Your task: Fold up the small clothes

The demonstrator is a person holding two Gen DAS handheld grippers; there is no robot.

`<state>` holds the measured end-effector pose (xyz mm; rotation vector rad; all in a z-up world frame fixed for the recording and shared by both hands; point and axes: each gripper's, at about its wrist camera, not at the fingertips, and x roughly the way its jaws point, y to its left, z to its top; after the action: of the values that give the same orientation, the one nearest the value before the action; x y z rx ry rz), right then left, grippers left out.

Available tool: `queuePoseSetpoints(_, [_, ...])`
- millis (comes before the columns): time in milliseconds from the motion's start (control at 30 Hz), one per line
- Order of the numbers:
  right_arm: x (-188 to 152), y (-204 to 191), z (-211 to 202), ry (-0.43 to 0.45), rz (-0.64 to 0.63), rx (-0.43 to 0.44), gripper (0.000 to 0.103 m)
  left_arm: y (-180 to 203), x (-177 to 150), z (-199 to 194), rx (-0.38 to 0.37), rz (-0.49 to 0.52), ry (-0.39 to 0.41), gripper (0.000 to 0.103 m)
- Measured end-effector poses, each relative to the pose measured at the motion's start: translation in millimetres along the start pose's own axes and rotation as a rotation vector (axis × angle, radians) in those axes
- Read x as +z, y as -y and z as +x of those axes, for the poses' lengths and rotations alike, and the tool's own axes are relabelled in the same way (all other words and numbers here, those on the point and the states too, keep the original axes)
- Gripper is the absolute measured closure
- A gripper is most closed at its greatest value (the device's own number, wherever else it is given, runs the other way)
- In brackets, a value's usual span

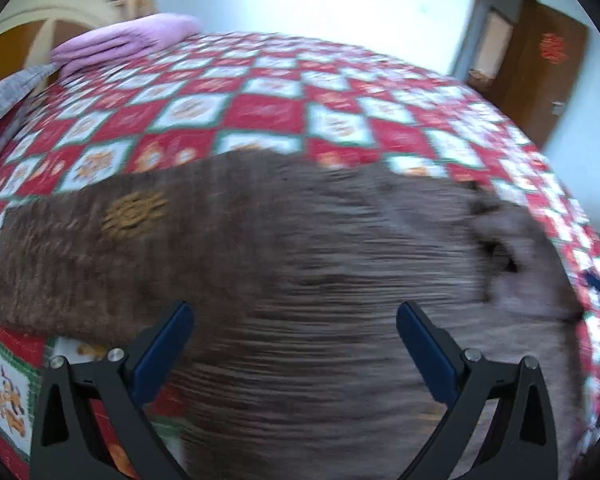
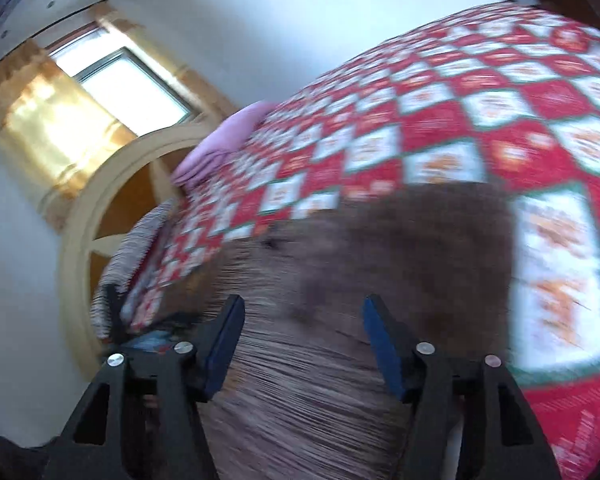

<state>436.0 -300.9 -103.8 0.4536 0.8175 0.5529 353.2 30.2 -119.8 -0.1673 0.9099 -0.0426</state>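
Brown ribbed knit garment [image 1: 300, 260] lies spread on red-white-green patchwork quilt [image 1: 268, 112] covering the bed, a yellowish patch [image 1: 134, 214] on its left part in the left wrist view. Left gripper [image 1: 294, 312] above the garment, jaws wide apart, nothing between the pads. Right gripper [image 2: 304, 308] also over the brown knit, jaws apart, no fabric pinched. Folded pink blanket [image 1: 124, 42] at far end near the headboard [image 2: 100, 208]. Both views motion-blurred
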Motion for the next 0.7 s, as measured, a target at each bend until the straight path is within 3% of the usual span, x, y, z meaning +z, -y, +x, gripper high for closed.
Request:
queuePoseSetpoints(133, [-20.8,36.9,-19.4,0.05,0.067,-0.013,0.04,61.7,4.0,-5.4,-0.128,0.123,-0.019,0.0])
queuePoseSetpoints(200, [-29.0,48.6,-25.6,0.08,0.083,-0.003,0.04,89.0,2.8,2.0,-0.145,0.17,-0.036,0.001])
queuePoseSetpoints(267, [-37.5,63.0,-32.4,0.12,0.098,0.006,0.04,114.3,1.7,17.2,-0.181,0.194,-0.075,0.013])
queuePoseSetpoints(367, [-43.1,81.1,-37.4,0.136,0.189,0.057,0.038,133.4,5.8,39.9,-0.185,0.181,-0.111,0.031])
queuePoseSetpoints(500, [-42.6,99.8,-36.0,0.148,0.283,0.115,0.037,138.5,10.8,55.7,-0.243,0.095,-0.135,0.036])
queuePoseSetpoints(567, [-42.4,100.0,-35.2,0.144,0.285,0.112,0.037,140.2,10.3,57.8,-0.293,0.066,-0.132,0.063])
queuePoseSetpoints(600, [-41.4,97.6,-33.2,0.135,0.276,0.099,0.037,141.2,10.3,59.5,-0.308,0.064,-0.142,0.087])
queuePoseSetpoints(633, [-40.8,95.9,-31.6,0.131,0.268,0.088,0.037,143.1,10.8,61.2,-0.313,0.064,-0.153,0.094])
queuePoseSetpoints(700, [-41.0,91.3,-31.0,0.126,0.25,0.069,0.037,146.2,11.7,58.9,-0.316,0.082,-0.15,0.096])
